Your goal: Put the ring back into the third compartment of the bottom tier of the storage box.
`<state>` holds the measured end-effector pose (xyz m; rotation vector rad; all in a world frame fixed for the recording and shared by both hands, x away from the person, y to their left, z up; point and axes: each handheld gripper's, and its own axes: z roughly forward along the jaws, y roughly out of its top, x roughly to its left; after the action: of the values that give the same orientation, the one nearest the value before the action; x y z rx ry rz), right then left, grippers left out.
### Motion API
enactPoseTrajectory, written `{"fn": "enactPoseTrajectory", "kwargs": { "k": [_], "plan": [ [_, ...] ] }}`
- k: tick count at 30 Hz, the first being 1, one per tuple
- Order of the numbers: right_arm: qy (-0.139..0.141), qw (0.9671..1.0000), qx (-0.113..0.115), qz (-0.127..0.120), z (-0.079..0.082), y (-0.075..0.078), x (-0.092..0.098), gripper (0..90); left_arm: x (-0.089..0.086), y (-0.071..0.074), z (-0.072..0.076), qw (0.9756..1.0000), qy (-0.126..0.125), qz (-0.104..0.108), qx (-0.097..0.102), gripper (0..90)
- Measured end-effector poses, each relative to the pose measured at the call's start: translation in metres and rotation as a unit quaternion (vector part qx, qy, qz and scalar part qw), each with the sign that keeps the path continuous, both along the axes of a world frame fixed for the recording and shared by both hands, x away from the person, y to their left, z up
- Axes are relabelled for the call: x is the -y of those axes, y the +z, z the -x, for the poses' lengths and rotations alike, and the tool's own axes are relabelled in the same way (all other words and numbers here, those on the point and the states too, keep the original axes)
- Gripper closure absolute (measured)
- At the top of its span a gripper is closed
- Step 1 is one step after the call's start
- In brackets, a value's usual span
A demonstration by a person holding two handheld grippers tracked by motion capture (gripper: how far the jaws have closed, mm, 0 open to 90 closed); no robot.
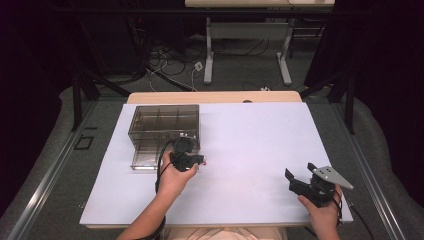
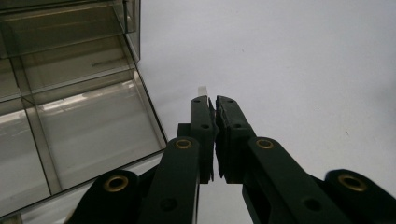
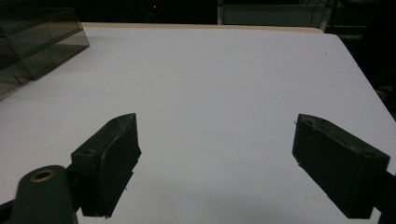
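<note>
A smoky see-through drawer box (image 1: 165, 121) stands on the left part of the white tabletop (image 1: 250, 145). Its lowest drawer (image 1: 144, 159) is pulled out toward me. My left gripper (image 1: 201, 160) hovers just right of that drawer's front corner. In the left gripper view the left gripper (image 2: 214, 100) is shut on a small white piece (image 2: 201, 89) that pokes out past the tips, with the open drawer (image 2: 93, 130) beside it. My right gripper (image 1: 299, 171) is held low at the table's near right, open; the right gripper (image 3: 215, 123) has nothing between its jaws.
The box (image 3: 32, 37) is at the far left of the right gripper view. Bare white surface lies between the two grippers. Beyond the table's far edge are a desk frame (image 1: 210, 55) and loose cables (image 1: 170, 60) on the floor.
</note>
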<state>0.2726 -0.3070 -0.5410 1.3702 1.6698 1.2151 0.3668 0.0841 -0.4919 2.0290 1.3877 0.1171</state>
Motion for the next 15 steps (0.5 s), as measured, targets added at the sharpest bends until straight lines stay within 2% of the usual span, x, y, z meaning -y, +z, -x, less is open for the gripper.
{"fn": "enactPoseTrajectory", "kwargs": {
  "k": [15],
  "plan": [
    [-0.002, 1.0000, -0.003, -0.004, 0.000, -0.001, 0.001, 14.2, -0.018, 0.003, -0.003, 0.9994, 0.028, 0.011, 0.014, 86.5]
  ]
}}
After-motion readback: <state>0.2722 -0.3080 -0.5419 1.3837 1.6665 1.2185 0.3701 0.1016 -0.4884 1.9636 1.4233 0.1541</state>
